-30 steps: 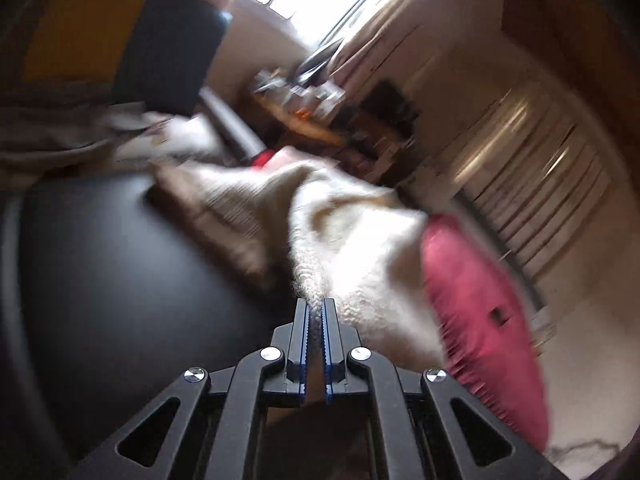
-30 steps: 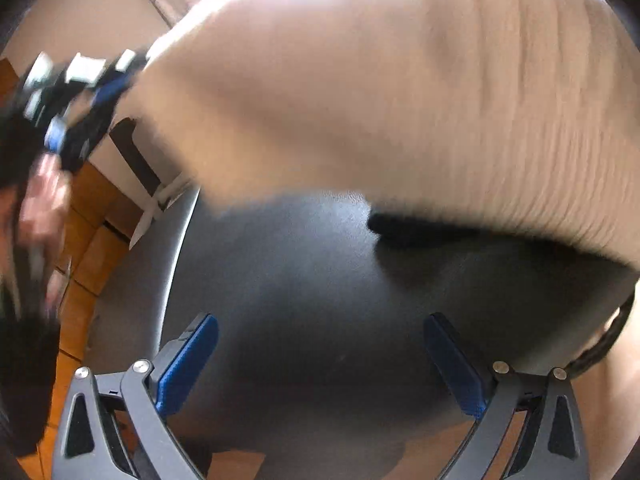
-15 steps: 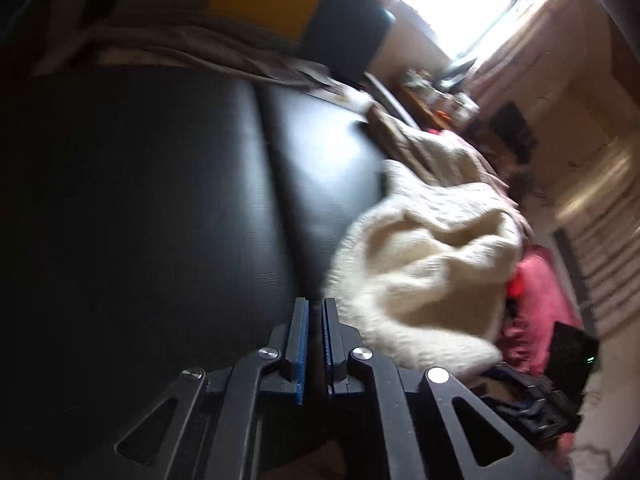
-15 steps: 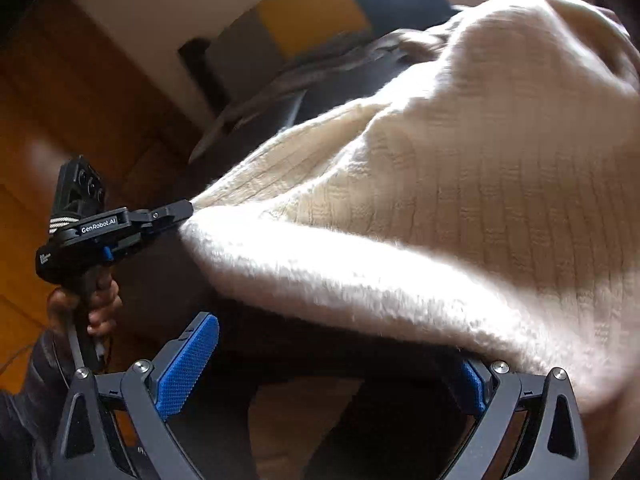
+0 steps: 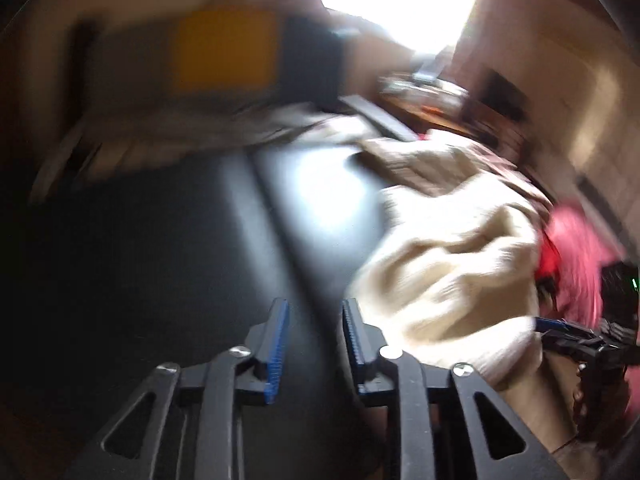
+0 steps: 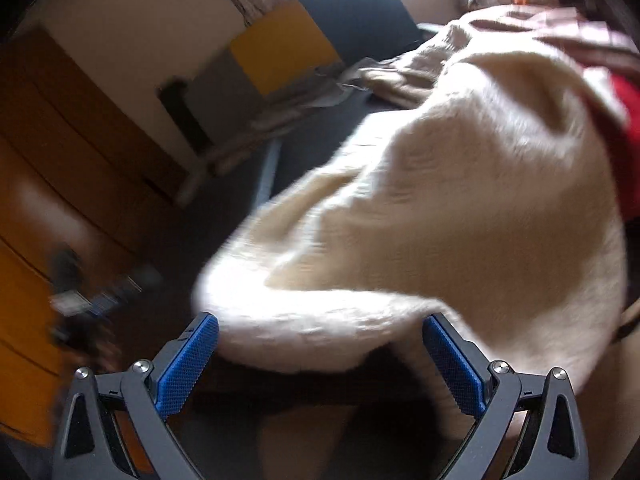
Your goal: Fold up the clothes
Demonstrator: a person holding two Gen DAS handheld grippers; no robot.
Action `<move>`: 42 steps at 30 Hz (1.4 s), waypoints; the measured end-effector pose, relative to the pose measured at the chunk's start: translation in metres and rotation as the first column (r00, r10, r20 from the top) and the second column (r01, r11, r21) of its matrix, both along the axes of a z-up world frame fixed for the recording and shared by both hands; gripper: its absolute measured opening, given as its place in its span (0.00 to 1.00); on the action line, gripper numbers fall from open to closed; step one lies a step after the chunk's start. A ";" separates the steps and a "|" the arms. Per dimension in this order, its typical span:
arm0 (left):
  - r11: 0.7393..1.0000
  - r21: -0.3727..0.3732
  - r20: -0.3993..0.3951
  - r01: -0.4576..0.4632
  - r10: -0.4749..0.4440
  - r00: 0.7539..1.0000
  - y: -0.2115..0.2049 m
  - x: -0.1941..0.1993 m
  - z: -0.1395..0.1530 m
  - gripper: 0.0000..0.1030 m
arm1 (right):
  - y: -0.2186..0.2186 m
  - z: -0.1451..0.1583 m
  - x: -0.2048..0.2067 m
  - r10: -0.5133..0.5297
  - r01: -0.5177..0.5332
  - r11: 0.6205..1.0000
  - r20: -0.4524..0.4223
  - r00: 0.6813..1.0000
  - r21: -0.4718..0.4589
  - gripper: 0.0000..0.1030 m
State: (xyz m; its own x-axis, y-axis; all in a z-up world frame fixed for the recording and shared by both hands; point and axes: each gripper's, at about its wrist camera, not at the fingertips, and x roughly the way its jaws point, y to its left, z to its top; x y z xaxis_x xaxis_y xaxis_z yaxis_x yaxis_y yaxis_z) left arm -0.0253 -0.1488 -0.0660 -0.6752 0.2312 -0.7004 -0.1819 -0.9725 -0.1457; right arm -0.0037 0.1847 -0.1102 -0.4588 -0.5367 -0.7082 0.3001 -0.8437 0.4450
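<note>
Left wrist view, blurred: left gripper point(image 5: 314, 344) at bottom centre, jaws opening, gap partway, nothing between the blue pads, only black surface point(image 5: 168, 240) behind. Cream sweater point(image 5: 448, 276) lies bunched on that surface right of centre, its near edge just beside the right finger; can't tell if they touch. Pink cloth point(image 5: 580, 256) at right edge behind the sweater. Brown cloth point(image 5: 436, 164) beyond the sweater, upper right. Right gripper point(image 5: 576, 340) shows at lower right edge, at the sweater's hem. Yellow panel point(image 5: 226, 50) upper left, bright window point(image 5: 400, 0) top centre.

Right wrist view: right gripper point(image 6: 320, 364) at bottom, jaws wide apart. Sweater point(image 6: 440, 208) fills centre and right; its rolled edge hangs across between the pads, and the pads don't pinch it, as far as the blur allows. Red cloth point(image 6: 624, 148) at right edge under the sweater's far side. Left gripper point(image 6: 92, 304) is a dark smear at mid-left, clear of the sweater. Yellow panel point(image 6: 284, 48) top centre, wooden floor point(image 6: 48, 152) at left.
</note>
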 end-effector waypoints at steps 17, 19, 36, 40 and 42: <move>0.732 -0.096 0.179 0.674 -0.653 0.736 0.257 -0.187 -0.043 0.37 | 0.037 -0.046 -0.016 0.054 -0.044 0.991 0.080 0.995 -0.125 1.00; 0.748 -0.123 0.200 0.652 -0.625 0.755 0.268 -0.198 -0.049 0.37 | 0.045 -0.048 -0.017 0.048 -0.034 0.986 0.085 0.995 -0.165 1.00; 0.817 0.502 0.112 -0.285 0.265 0.958 -0.052 -0.076 -0.019 0.06 | 0.034 -0.037 -0.009 0.067 -0.064 0.996 0.056 0.996 -0.056 1.00; 0.762 0.482 0.157 -0.433 0.411 0.898 -0.119 0.003 -0.033 0.06 | 0.017 -0.032 -0.004 0.078 -0.078 0.997 0.080 0.994 0.000 1.00; 0.735 0.450 0.184 -0.508 0.480 0.858 -0.143 0.039 -0.043 0.06 | 0.005 -0.030 0.002 0.106 -0.106 0.994 0.096 0.990 -0.002 1.00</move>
